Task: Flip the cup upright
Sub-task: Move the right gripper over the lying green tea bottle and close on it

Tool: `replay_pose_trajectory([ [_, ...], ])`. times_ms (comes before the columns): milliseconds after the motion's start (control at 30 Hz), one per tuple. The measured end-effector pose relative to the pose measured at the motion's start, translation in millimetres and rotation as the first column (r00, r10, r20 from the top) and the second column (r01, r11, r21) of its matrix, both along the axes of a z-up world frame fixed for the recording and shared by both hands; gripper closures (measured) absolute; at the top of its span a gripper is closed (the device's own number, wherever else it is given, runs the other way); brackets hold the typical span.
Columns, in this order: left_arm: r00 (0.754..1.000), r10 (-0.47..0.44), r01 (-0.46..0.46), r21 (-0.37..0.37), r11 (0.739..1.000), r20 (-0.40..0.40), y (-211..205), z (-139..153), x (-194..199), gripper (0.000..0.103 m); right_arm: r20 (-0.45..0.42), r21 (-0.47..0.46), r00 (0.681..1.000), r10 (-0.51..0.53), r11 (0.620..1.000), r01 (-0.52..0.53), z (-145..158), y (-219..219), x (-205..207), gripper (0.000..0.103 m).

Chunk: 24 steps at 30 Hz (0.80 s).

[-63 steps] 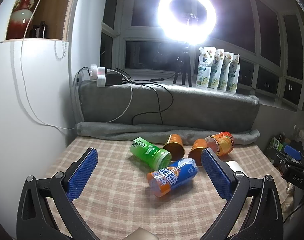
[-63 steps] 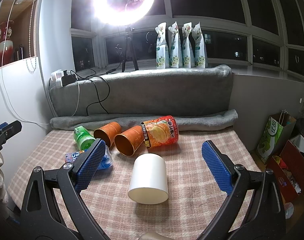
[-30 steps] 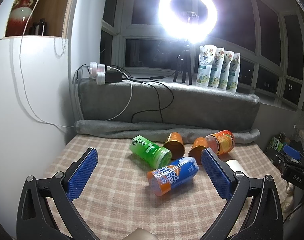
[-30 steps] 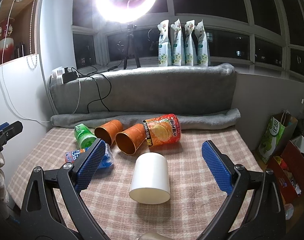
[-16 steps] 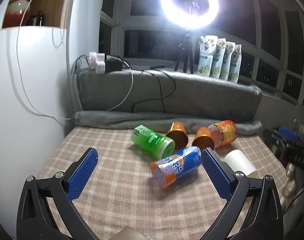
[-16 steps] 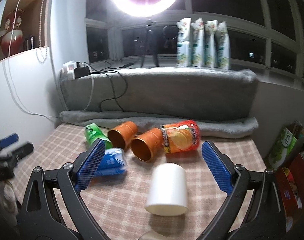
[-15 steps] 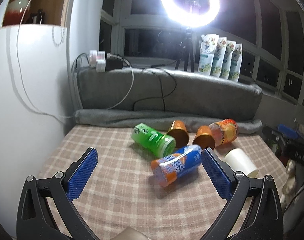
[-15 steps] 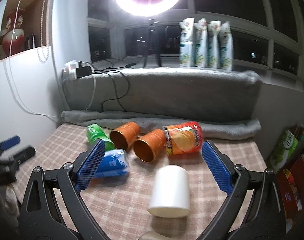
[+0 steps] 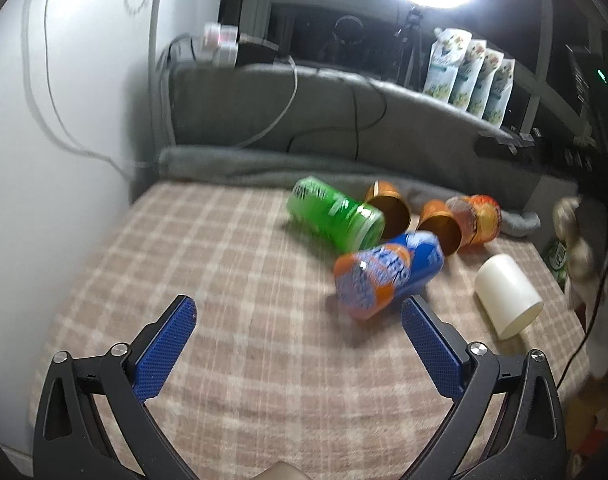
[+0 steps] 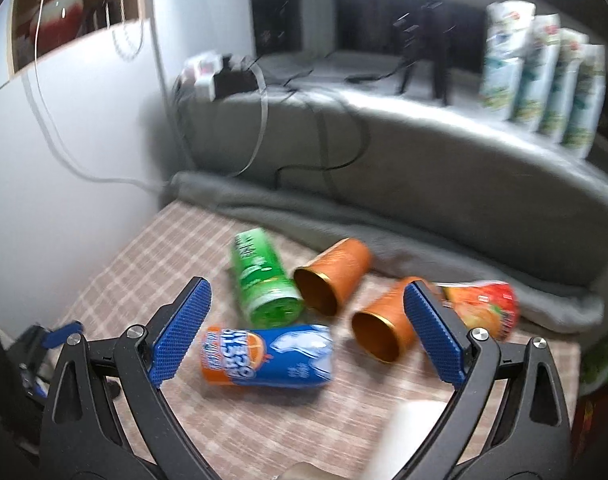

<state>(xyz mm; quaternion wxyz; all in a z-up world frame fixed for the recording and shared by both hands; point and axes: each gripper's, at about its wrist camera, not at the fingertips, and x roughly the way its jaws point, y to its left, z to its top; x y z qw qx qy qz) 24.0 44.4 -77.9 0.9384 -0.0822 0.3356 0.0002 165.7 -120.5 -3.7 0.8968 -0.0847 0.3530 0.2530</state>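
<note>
Sideways, smooth cylindrical white cup [image 9: 507,295] on checked cloth [image 9: 223,280]

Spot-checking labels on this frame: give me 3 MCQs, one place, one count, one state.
1. The green cup lies where?
A. left of the cluster
B. on the window ledge
C. inside the white cup

2. How many plain orange cups lie on the tablecloth?
A. one
B. two
C. four

3. The blue-and-orange cup is:
A. upright
B. on its side
C. held

Answers:
1 A, leftmost in the right wrist view.
2 B, two open mouths side by side.
3 B, its side rests on the cloth, both hand-held grippers open and empty.
</note>
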Motion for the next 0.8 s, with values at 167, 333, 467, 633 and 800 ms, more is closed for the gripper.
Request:
replay_pose_trajectory([
  [167,0.998,0.004,-0.010,-0.082,0.997,-0.071,14,-18,4,0.008,-0.117,-0.060,0.990,0.076,0.995,-0.084,-20,35,36,0.004],
  [333,0.996,0.023,-0.031,-0.090,0.995,-0.088,22,-24,3,0.008,-0.204,-0.128,0.974,0.095,0.984,-0.123,-48,65,69,0.004],
  [467,0.995,0.040,-0.048,-0.090,0.995,-0.093,30,-26,5,0.008,-0.244,-0.193,0.966,0.090,0.971,-0.139,-72,89,87,0.011],
  [633,0.993,0.057,-0.065,-0.083,0.994,-0.099,38,-28,6,0.008,-0.232,-0.281,0.967,0.107,0.944,-0.172,-88,112,96,0.012],
  [800,0.993,0.066,-0.075,-0.086,0.993,-0.102,42,-30,8,0.008,-0.239,-0.333,0.964,0.119,0.922,-0.196,-102,129,106,0.012],
])
